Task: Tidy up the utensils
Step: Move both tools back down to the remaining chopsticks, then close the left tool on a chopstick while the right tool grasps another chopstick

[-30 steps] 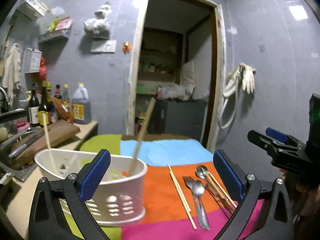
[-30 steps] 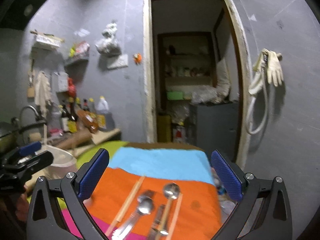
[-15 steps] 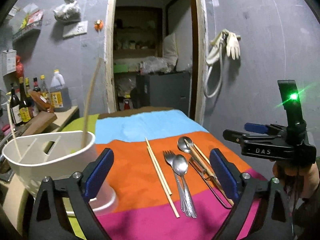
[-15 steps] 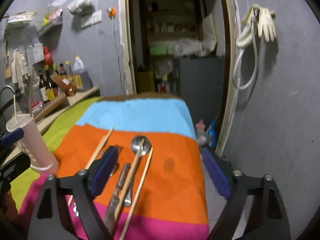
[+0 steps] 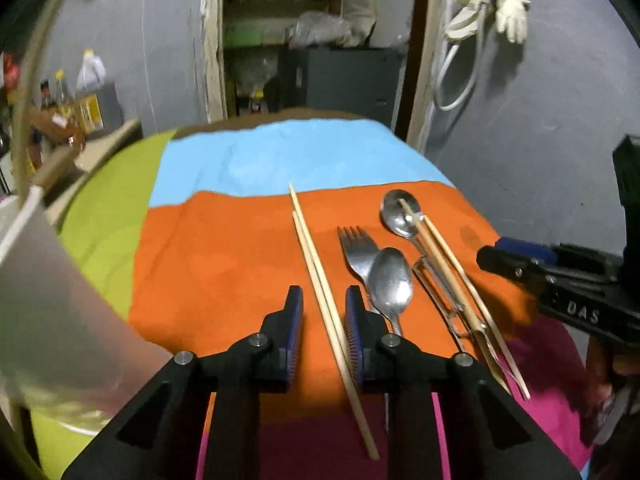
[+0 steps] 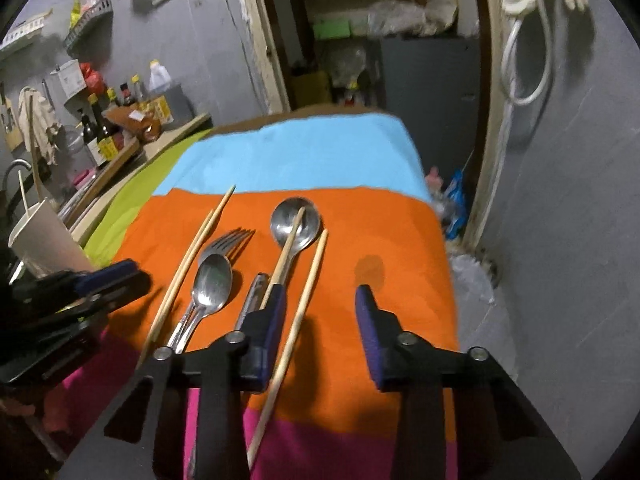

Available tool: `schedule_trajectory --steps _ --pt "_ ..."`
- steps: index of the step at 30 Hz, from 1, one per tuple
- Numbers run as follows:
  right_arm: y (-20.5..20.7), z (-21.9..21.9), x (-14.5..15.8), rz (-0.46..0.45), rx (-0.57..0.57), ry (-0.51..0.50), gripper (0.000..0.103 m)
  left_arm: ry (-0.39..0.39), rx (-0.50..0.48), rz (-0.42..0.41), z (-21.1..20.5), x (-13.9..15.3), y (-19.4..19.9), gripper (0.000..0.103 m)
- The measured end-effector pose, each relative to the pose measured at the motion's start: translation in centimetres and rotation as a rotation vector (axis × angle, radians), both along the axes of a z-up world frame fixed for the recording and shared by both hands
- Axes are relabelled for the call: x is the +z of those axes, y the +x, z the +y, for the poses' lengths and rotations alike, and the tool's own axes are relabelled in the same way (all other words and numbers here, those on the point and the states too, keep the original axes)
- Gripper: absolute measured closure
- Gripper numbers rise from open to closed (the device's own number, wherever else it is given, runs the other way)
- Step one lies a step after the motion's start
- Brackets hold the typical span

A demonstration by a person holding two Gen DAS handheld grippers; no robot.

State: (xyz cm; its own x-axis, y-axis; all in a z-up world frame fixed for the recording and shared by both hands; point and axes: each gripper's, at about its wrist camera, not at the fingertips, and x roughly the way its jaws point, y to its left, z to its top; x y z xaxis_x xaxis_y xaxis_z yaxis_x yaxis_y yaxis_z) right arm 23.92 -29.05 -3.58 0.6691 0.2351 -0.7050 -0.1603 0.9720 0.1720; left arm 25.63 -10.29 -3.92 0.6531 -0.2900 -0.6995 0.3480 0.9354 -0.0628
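Observation:
Utensils lie on a striped cloth. In the left wrist view my left gripper [image 5: 323, 308] is low over a pair of chopsticks [image 5: 316, 260], jaws narrowed either side of them, still open. To the right lie a fork [image 5: 356, 250], a spoon [image 5: 390, 280], a peeler [image 5: 440, 284] and a ladle-like spoon [image 5: 400, 208] with two more chopsticks [image 5: 452, 264] over it. The white utensil holder [image 5: 48, 300] is at the left. In the right wrist view my right gripper [image 6: 320, 304] is open around a single chopstick [image 6: 304, 300].
Bottles [image 6: 100, 128] and a sink tap [image 6: 16, 168] stand on the counter at the left. A doorway [image 5: 320, 40] with a grey cabinet is behind the table. Gloves and a hose [image 6: 532, 20] hang on the right wall. The table edge drops off at the right.
Both grippers have come down and forward over the utensils. The left jaws have narrowed around the pair of chopsticks; the right jaws have narrowed over a single chopstick.

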Motion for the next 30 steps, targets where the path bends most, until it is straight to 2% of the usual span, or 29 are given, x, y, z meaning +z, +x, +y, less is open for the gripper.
schedule_trajectory --steps 7,10,15,18,22,26,27,30 --pt "1.6 0.7 -1.1 0.074 0.03 0.007 0.083 -0.036 0.019 0.077 0.6 -0.5 2.3 0.09" --pt "2.1 0.5 -1.8 0.107 0.025 0.011 0.085 -0.01 0.02 0.097 0.4 -0.9 2.8 0.092" --pt "2.3 0.1 -2.0 0.114 0.024 0.027 0.087 0.017 0.017 0.1 0.0 -1.2 3.1 0.093" --pt "2.4 -0.1 -2.0 0.121 0.028 0.025 0.087 0.036 0.0 0.15 -0.5 -1.8 3.8 0.093" --pt "3.2 0.0 -1.9 0.152 0.021 0.043 0.087 0.051 0.002 0.171 -0.8 -1.7 4.5 0.093" --pt "4.0 -0.1 -1.9 0.178 0.011 0.078 0.089 0.039 0.011 0.199 -0.7 -1.5 4.8 0.099" --pt "4.1 -0.1 -1.9 0.179 0.011 0.075 0.094 0.027 0.016 0.205 -0.6 -1.4 4.7 0.1" --pt "4.0 -0.3 -2.0 0.187 0.003 0.102 0.097 -0.038 0.022 0.212 -0.1 -1.1 4.3 0.1"
